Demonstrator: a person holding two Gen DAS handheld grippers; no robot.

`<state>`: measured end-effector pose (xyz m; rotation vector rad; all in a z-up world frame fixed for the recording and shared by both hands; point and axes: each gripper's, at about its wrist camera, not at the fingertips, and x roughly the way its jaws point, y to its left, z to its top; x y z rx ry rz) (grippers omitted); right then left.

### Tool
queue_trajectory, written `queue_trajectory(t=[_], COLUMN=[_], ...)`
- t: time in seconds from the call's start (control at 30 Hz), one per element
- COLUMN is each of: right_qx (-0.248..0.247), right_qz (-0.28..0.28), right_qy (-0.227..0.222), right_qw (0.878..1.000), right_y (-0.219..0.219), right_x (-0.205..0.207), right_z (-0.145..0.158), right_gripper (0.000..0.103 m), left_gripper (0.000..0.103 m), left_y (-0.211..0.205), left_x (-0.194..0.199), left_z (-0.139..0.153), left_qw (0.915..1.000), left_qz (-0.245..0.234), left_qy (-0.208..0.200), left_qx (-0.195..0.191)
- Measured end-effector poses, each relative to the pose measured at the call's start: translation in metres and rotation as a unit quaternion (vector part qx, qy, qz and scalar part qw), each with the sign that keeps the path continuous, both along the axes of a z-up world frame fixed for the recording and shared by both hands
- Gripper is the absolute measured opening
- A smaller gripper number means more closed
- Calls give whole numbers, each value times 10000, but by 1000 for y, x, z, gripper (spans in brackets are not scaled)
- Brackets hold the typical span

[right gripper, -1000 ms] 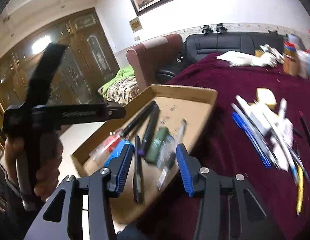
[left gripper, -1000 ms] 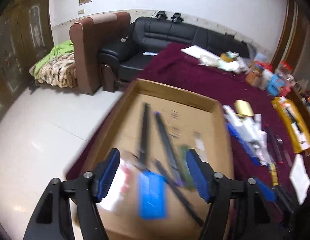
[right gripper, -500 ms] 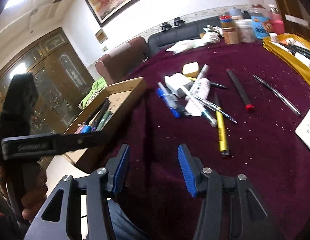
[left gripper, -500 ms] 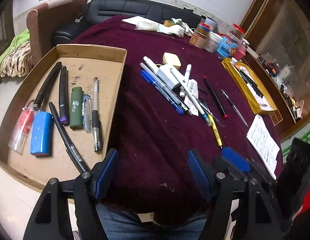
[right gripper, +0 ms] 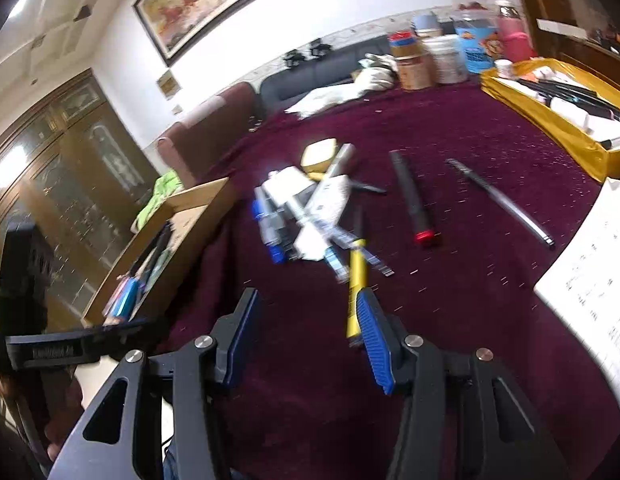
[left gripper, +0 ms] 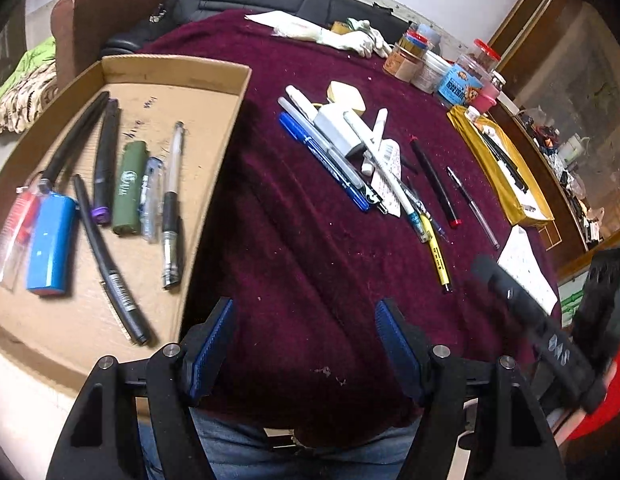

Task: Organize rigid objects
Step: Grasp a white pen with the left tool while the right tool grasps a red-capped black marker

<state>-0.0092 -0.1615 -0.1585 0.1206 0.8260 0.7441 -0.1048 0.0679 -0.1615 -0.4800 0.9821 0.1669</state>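
Note:
A shallow cardboard box [left gripper: 178,67] on the left of the maroon table holds several pens, a green lighter [left gripper: 128,188] and a blue cylinder [left gripper: 50,242]. A loose heap of pens and white items [left gripper: 358,152] lies mid-table, with a yellow pen [left gripper: 438,258] [right gripper: 357,276], a black red-tipped pen [left gripper: 434,182] [right gripper: 412,200] and a thin silver pen [right gripper: 502,204] beside it. My left gripper [left gripper: 304,336] is open over bare cloth near the table's front edge. My right gripper [right gripper: 306,328] is open too, its right finger just in front of the yellow pen's near end, nothing between the pads.
A yellow tray [left gripper: 506,168] [right gripper: 550,120] with pens sits at the right. Jars and tubs [left gripper: 442,68] [right gripper: 450,56] stand at the back right. A white printed sheet [right gripper: 590,288] lies at the front right. A person's jeans [left gripper: 270,448] show below the table edge.
Both grippers swung right, away from the cardboard box, to the middle of the table. The right one has come closer to the pen heap and the yellow pen. Both stayed open and empty.

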Motion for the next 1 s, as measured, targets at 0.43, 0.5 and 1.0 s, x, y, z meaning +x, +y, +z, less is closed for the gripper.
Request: queue_trajectory(t=[0.43,0.5,1.0], right_qx=[-1227,-1450,-1157], right_qz=[-548,-617,-892], right_qy=[171,58,180], right_qw=[9908,9875,9891], right_y=[40,48,14], right_x=[106,113,76], right_z=[-8,-10,-19], right_gripper=[48,47,14], left_gripper=[75,75,75], left_y=[6,6,-12], left_x=[16,17,39], left_z=[2,2,10], left_qw=[10000,10000,9995], left_qz=[-29,-17,-257], left_qy=[-63,-62,-149], left_qx=[-34,-31,-50])
